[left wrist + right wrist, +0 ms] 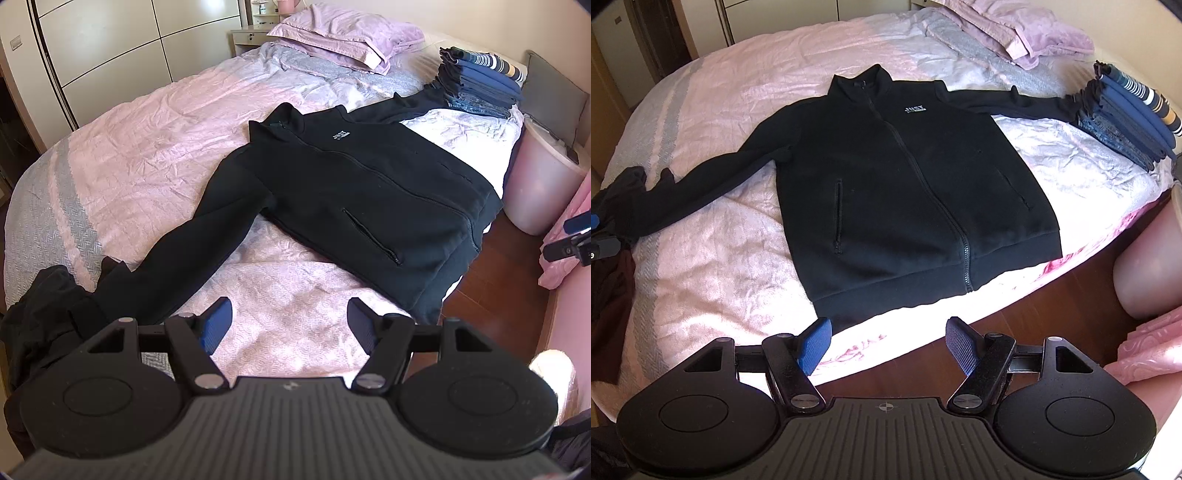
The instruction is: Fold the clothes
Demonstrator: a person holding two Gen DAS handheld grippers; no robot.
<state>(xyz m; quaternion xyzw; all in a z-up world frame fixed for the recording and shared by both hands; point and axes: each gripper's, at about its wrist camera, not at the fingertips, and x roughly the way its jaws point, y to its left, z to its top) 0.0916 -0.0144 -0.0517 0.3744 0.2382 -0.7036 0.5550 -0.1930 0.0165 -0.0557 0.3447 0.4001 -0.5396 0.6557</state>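
Unfolded dark heap (613,206) at 9 o'clock, still waiting. Black jacket (905,192) lies flat, zipped, sleeves spread, mid-bed (713,92): no fold made yet. Folded stack (1130,122) at 2 o'clock looks done. Left gripper (288,321) is wide open, empty, above the sheet. Right gripper (888,343) is wide open, empty, just off the hem.

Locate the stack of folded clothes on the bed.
In the right wrist view, the stack of folded clothes sits at the bed's far right edge, just beyond the black jacket's outstretched sleeve.
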